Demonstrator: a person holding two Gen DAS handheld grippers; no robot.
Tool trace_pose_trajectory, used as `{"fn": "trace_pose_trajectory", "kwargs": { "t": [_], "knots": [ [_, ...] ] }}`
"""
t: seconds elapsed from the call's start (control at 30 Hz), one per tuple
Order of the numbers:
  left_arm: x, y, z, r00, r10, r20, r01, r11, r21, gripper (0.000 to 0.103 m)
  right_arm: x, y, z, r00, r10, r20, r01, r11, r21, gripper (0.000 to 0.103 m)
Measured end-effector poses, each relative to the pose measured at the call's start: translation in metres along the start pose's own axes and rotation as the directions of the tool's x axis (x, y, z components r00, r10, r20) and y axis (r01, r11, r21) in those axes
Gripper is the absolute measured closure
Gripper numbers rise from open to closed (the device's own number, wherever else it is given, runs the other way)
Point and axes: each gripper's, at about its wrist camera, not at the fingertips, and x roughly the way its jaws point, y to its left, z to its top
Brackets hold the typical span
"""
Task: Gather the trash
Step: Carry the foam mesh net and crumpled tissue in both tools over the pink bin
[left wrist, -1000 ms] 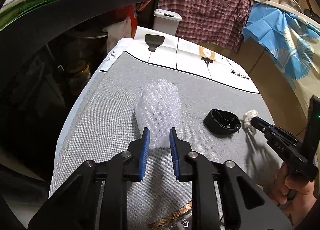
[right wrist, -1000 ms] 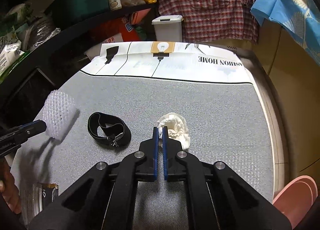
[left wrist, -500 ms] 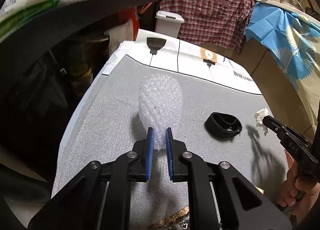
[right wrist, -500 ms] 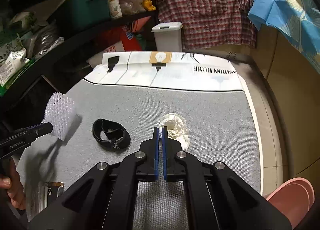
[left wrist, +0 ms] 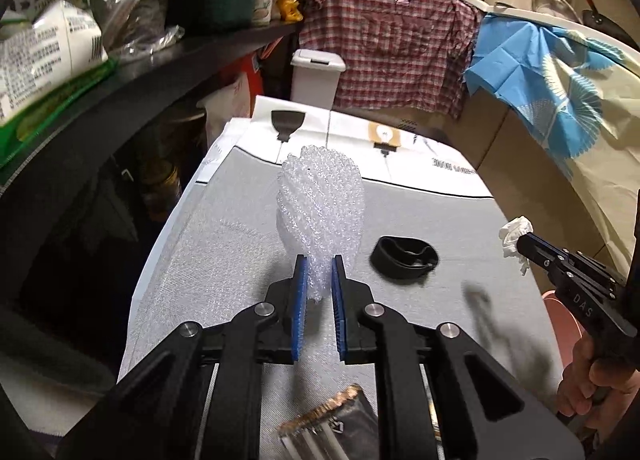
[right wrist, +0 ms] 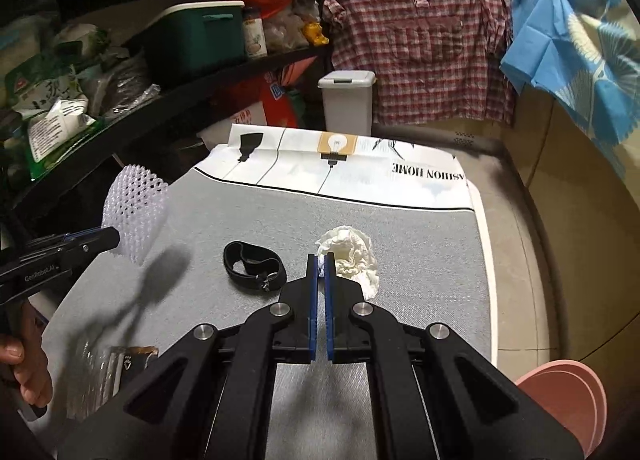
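Both pickups look done: left gripper (left wrist: 319,274) is clamped on the foam fruit net (left wrist: 322,212), right gripper (right wrist: 319,265) is pinching the crumpled tissue (right wrist: 352,250), both lifted off the grey mat (right wrist: 420,252). Still left, I'd say: dropping them in the white bin (right wrist: 347,102) past the mat's far end, then the wrapper (left wrist: 332,428) near the left gripper.

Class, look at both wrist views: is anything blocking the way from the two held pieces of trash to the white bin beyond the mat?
Nothing visible does. The foam net and tissue are held above the mat; the black strap lies low, and the bin stands beyond.

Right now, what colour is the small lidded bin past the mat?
Pale grey-white, lid included: the lidded bin shows best in the right wrist view.
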Motion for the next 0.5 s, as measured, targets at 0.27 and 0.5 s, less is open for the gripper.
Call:
{"fn": "trace_pose_trajectory", "kwargs": {
  "t": [0.27,0.5],
  "knots": [
    [-0.03,-0.022,-0.001,0.998,-0.044,0.037,0.043,0.999,0.031,0.091,-0.054,-0.007,0.004,0.999,0.001,0.05,-0.001,1.0,0.001,0.1],
    [-0.053,-0.04,-0.004,0.995,-0.082,0.057,0.08,0.996,0.045,0.091,-0.107,-0.013,0.013,0.995,-0.026,0.099,0.025,1.0,0.008,0.1]
  ]
}}
